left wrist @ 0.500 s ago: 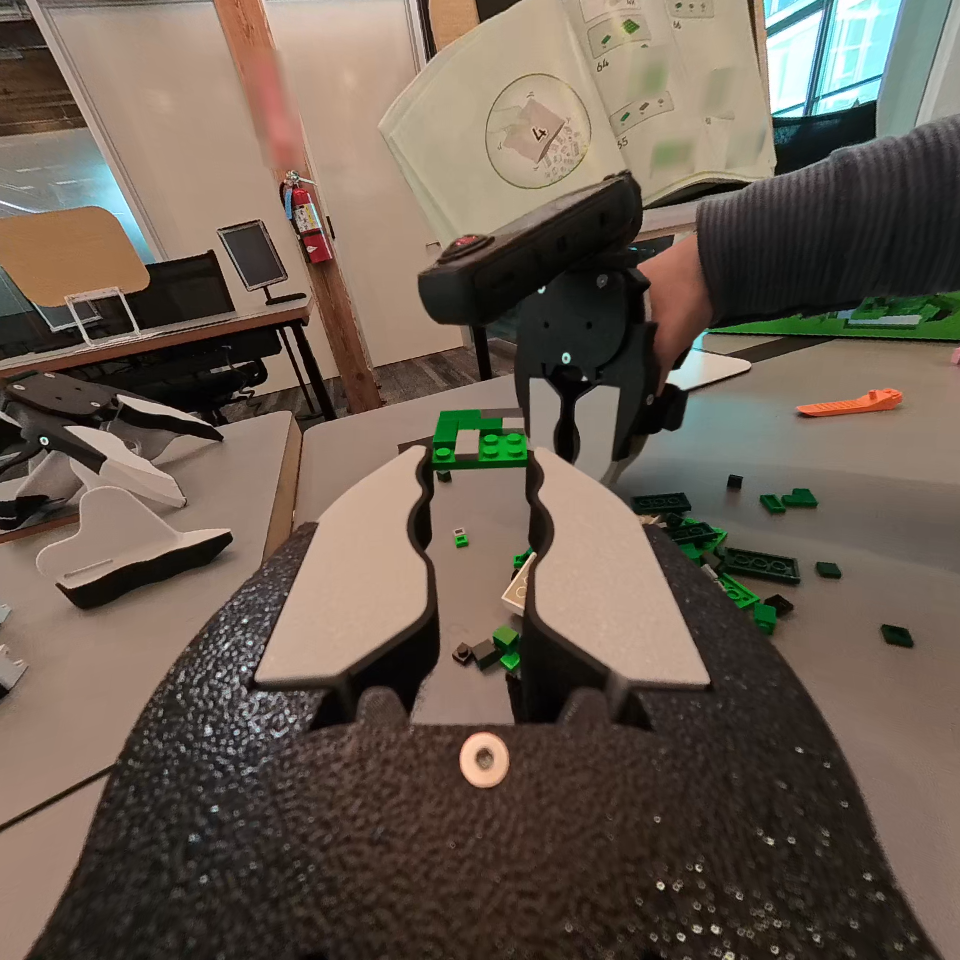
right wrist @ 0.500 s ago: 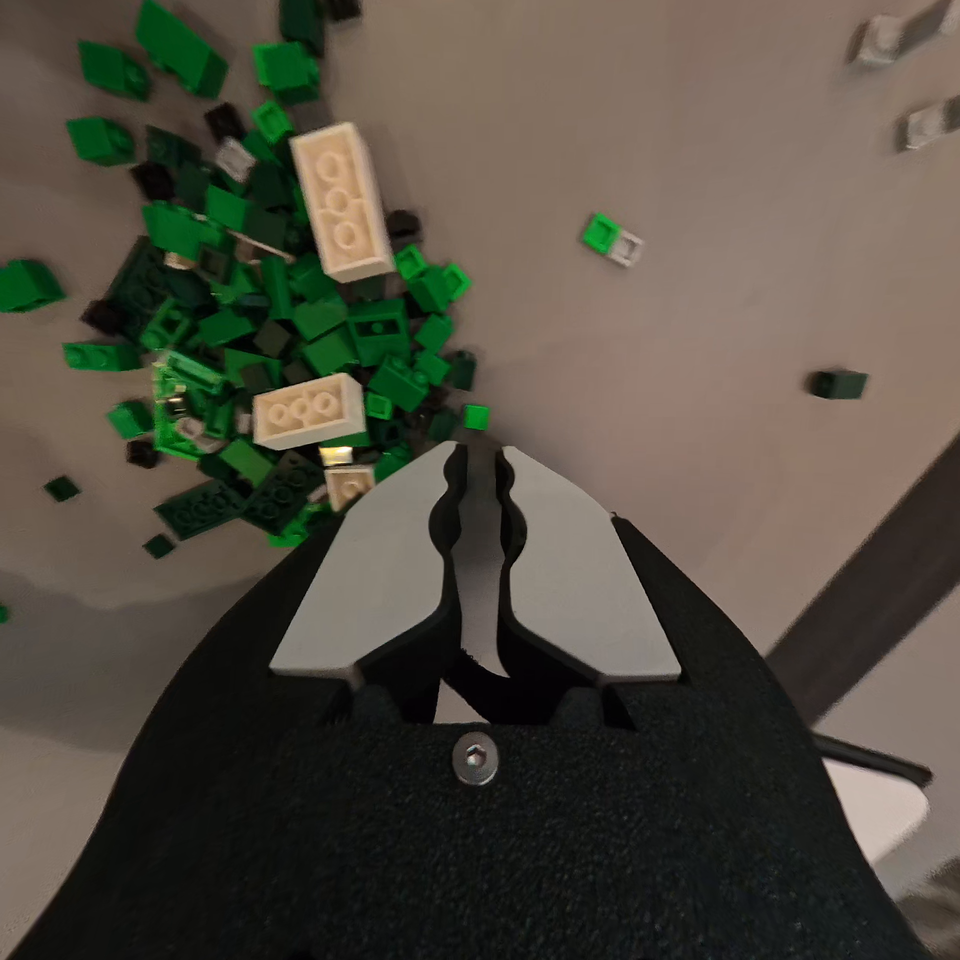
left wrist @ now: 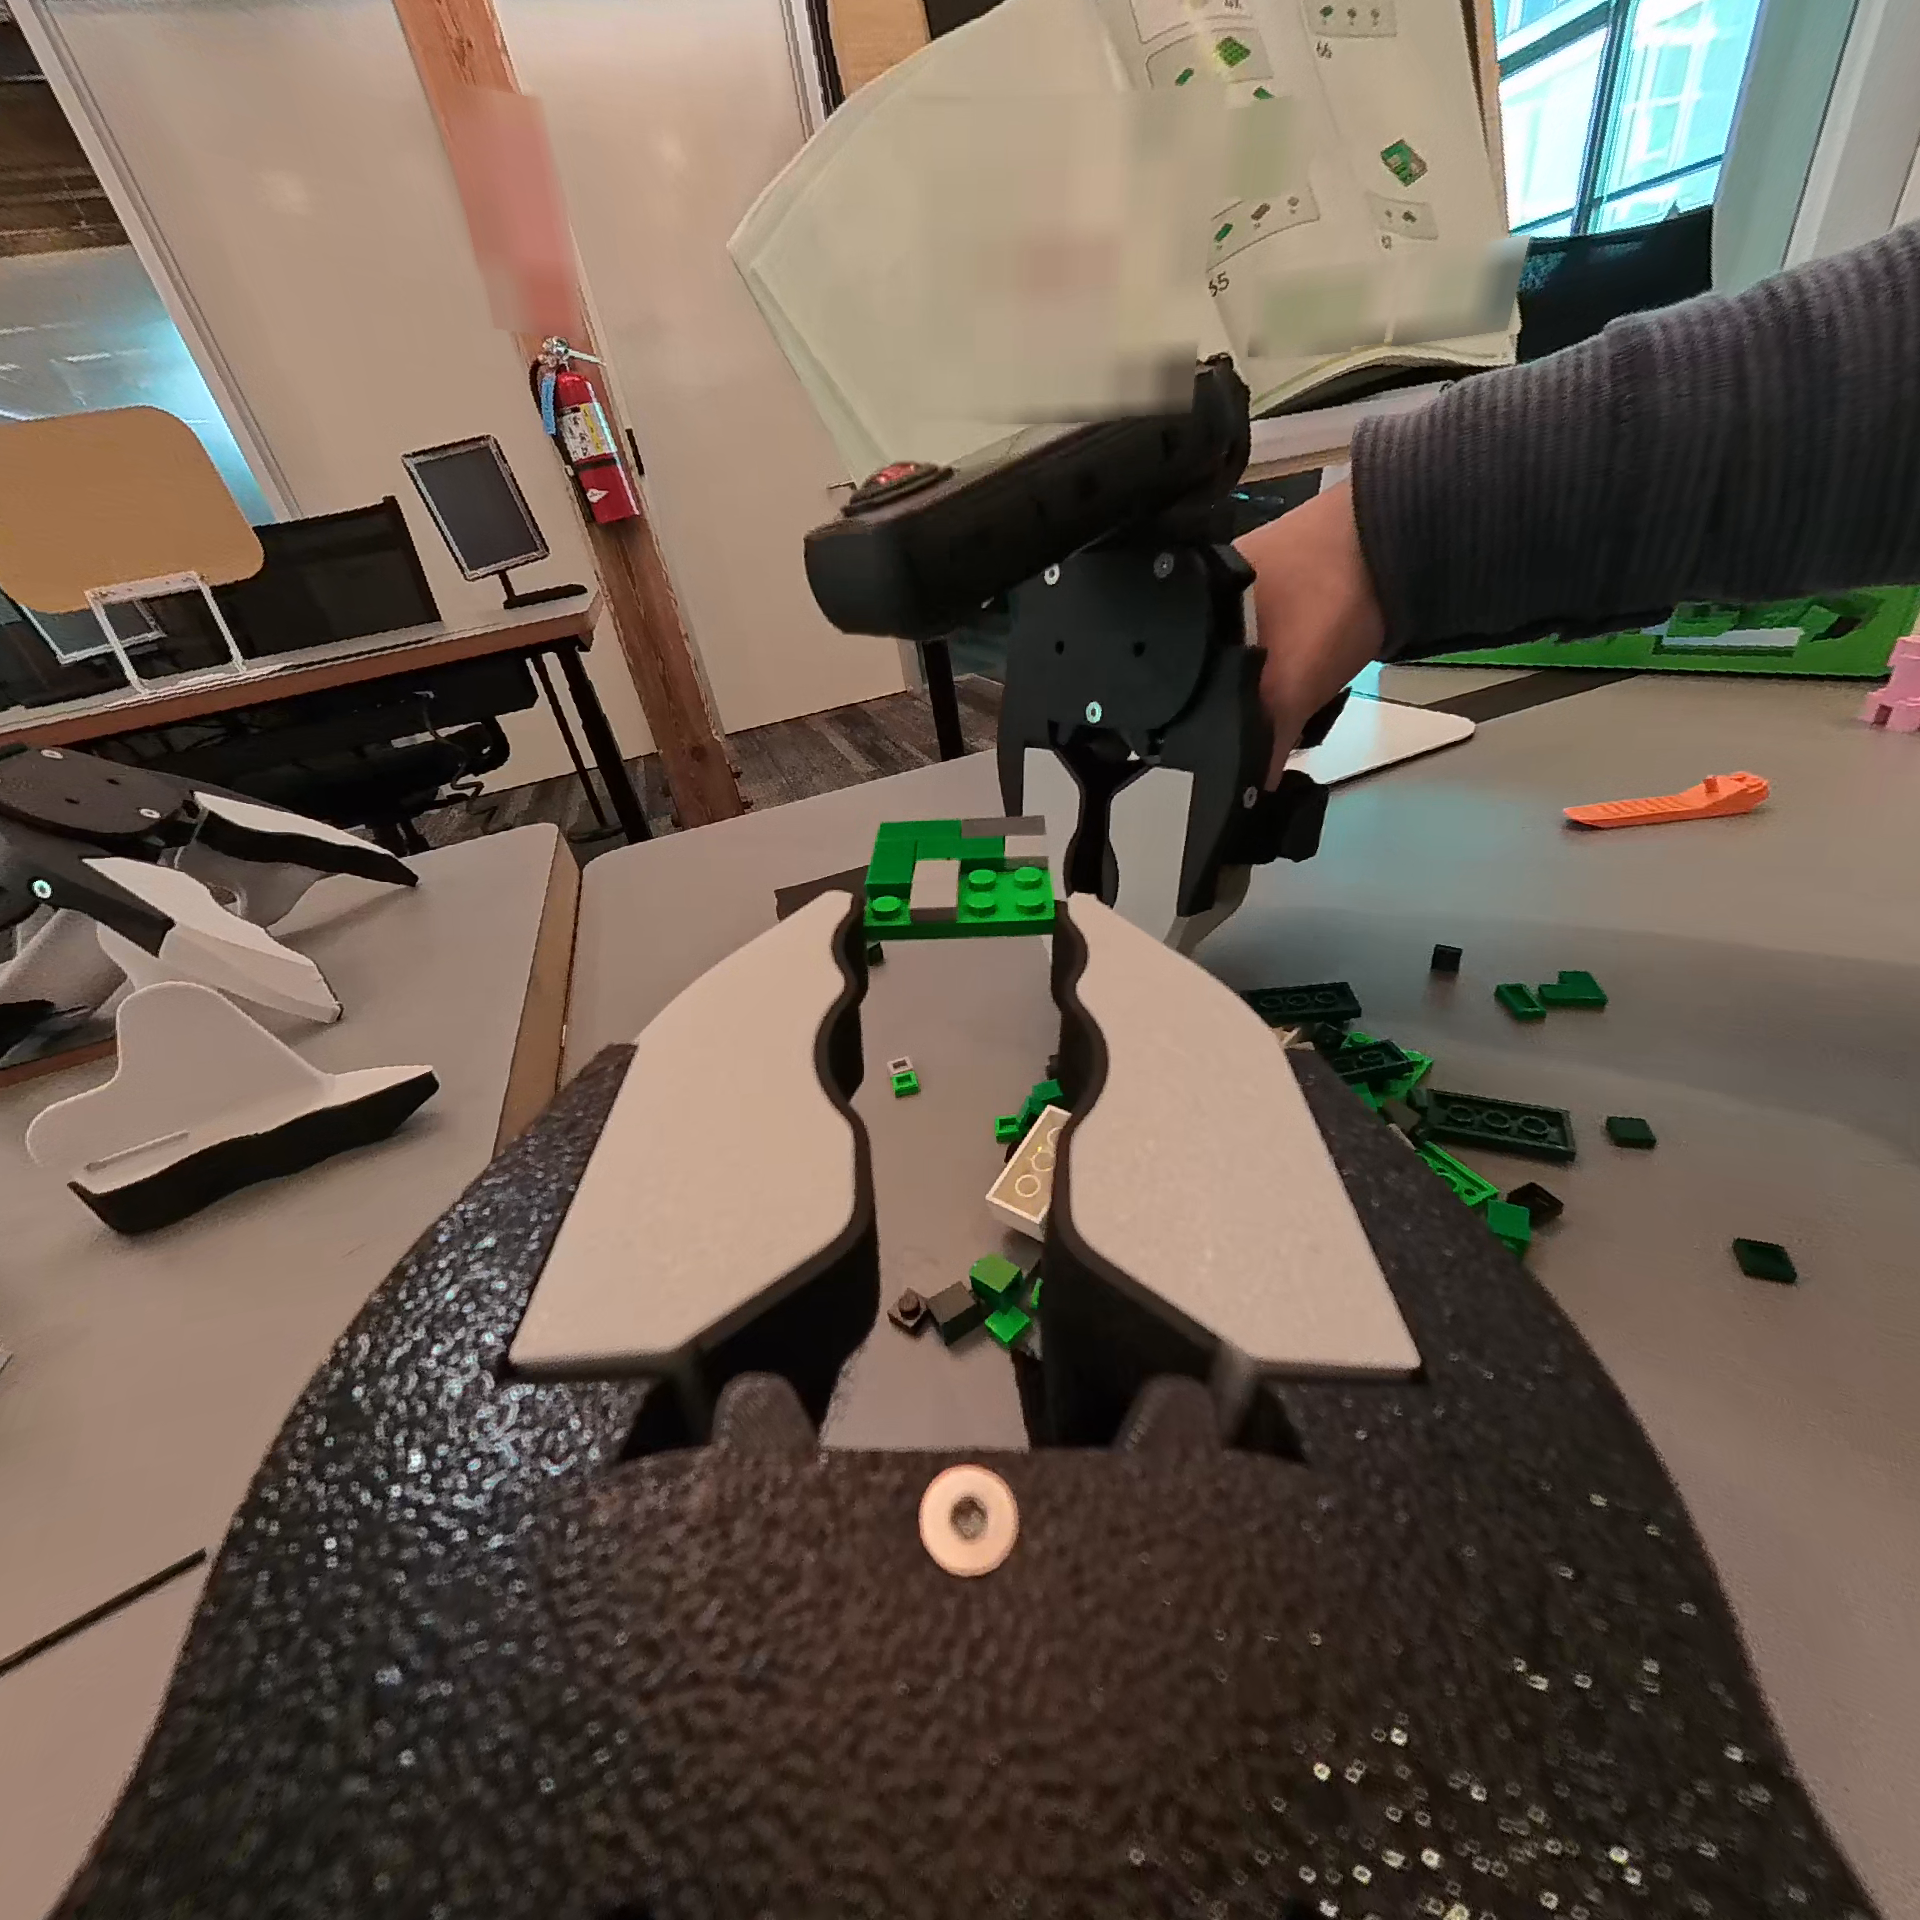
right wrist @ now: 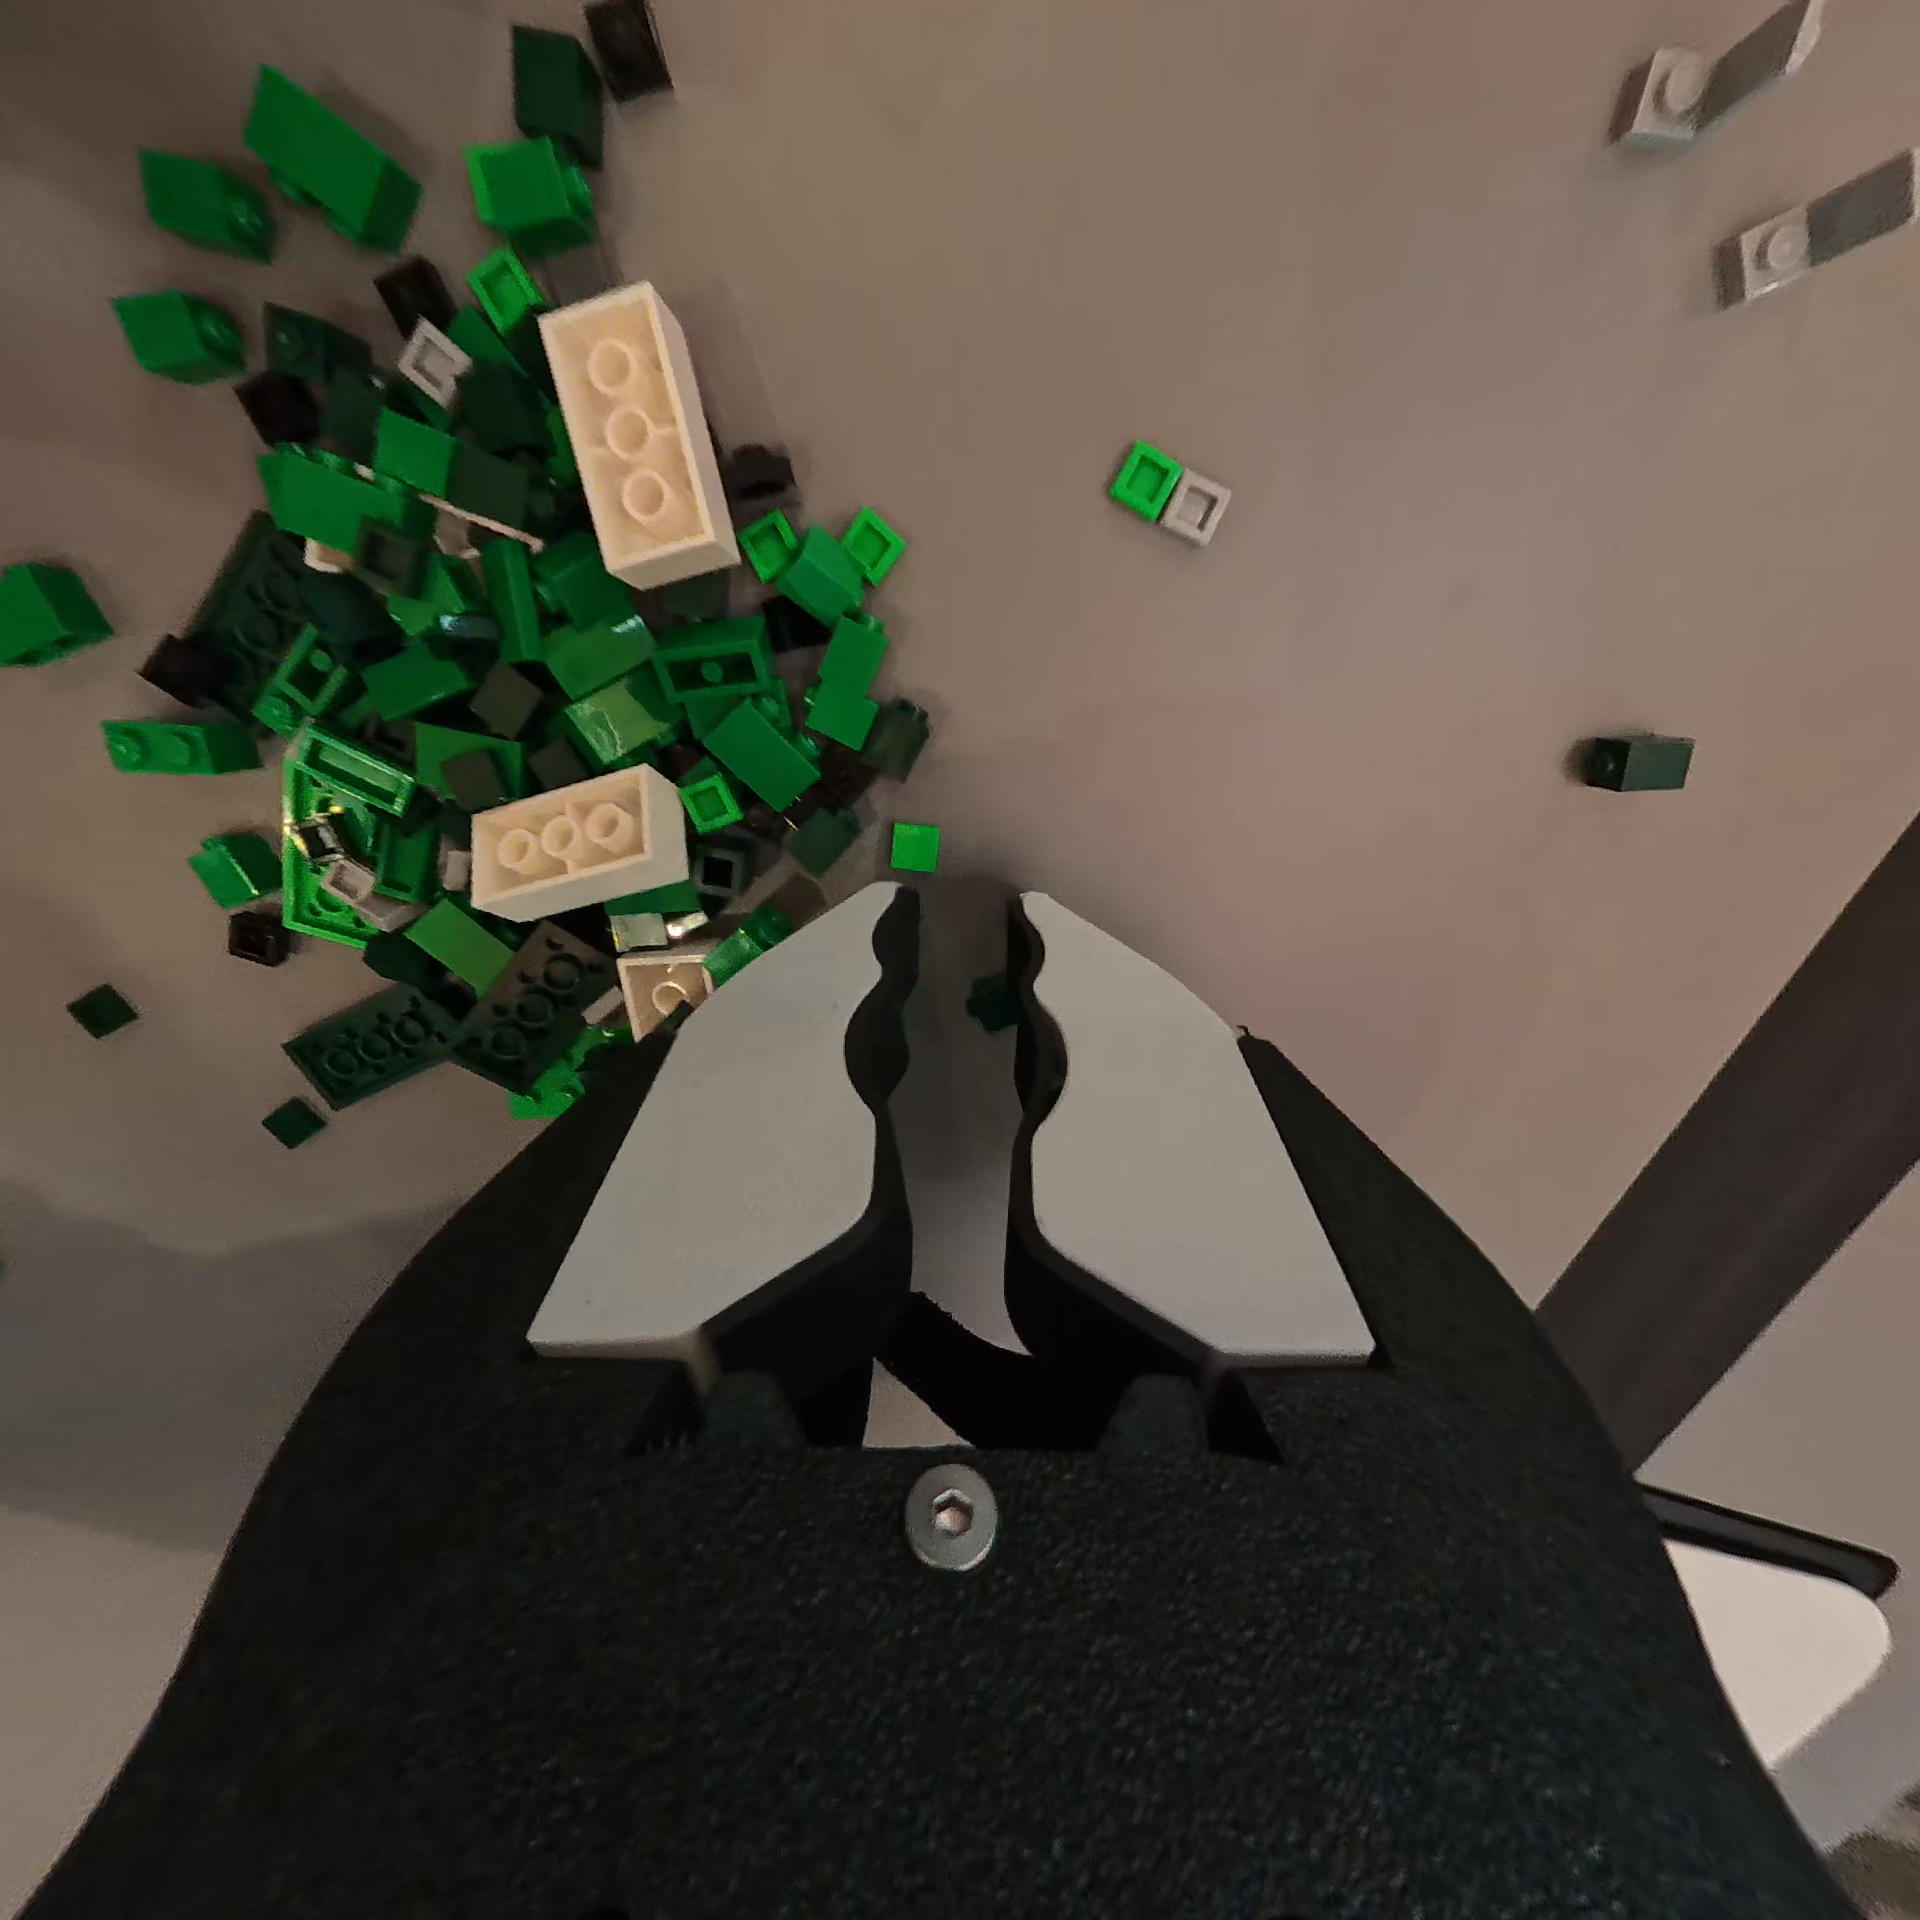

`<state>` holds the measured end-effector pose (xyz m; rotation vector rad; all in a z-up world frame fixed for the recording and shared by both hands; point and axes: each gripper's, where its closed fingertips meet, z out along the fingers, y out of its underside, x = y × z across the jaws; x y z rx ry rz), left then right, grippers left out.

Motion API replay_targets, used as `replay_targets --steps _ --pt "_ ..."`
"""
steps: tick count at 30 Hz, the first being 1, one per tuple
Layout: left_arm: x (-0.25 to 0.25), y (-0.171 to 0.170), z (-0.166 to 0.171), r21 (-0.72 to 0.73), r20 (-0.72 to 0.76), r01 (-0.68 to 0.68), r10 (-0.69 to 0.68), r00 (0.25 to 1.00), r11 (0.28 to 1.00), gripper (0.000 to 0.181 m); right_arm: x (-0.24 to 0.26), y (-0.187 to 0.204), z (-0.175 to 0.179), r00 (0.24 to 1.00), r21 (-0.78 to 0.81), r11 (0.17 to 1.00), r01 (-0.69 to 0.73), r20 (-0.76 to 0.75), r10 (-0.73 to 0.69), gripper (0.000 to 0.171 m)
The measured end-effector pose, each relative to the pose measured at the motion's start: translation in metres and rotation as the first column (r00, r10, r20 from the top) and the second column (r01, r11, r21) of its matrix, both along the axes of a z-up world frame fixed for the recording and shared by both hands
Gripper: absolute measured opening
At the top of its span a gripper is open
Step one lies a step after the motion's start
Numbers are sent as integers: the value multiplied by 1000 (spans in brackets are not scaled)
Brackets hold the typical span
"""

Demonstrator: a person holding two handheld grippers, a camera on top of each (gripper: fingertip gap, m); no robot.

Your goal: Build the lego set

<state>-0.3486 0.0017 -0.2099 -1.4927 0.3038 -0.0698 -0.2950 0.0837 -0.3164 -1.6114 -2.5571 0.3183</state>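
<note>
My left gripper [left wrist: 961, 920] is shut on a small green and grey plate assembly [left wrist: 997, 888], gripped between its fingertips above the table. My right gripper [right wrist: 966, 914] points down at the table, its jaws a narrow gap apart with nothing in them. It hangs at the right edge of a pile of green, dark green and black bricks [right wrist: 582, 665] holding two white bricks [right wrist: 634, 436]. A small bright green tile [right wrist: 914, 847] lies just beyond its left fingertip. In the left wrist view the right gripper [left wrist: 1132, 894], held by a hand, is just right of the assembly.
A green tile and a grey tile [right wrist: 1169, 499] lie together, with a dark green brick [right wrist: 1636, 764] and grey plates [right wrist: 1766, 260] farther right. An orange brick separator [left wrist: 1662, 800], a green baseplate build [left wrist: 1714, 634], an open instruction booklet [left wrist: 1039, 208] and spare gripper parts [left wrist: 208, 1122] surround the work area. One gripper's finger ends stand about 15 cm off the other's.
My right gripper's jaws have opened slightly and it has shifted a little over the pile's edge. My left gripper still holds the assembly, almost unmoved.
</note>
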Motion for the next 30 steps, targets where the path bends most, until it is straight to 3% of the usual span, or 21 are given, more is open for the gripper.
replay_targets --steps 10,30 --pt "3 1 -1 -8 2 18 -18 1000 1000 33 -6 -7 0 1000 -72 997 4 -31 -6 14" --pt "6 1 -4 -23 5 46 -46 999 999 33 -8 -6 -1 985 23 987 -161 -66 162 15"
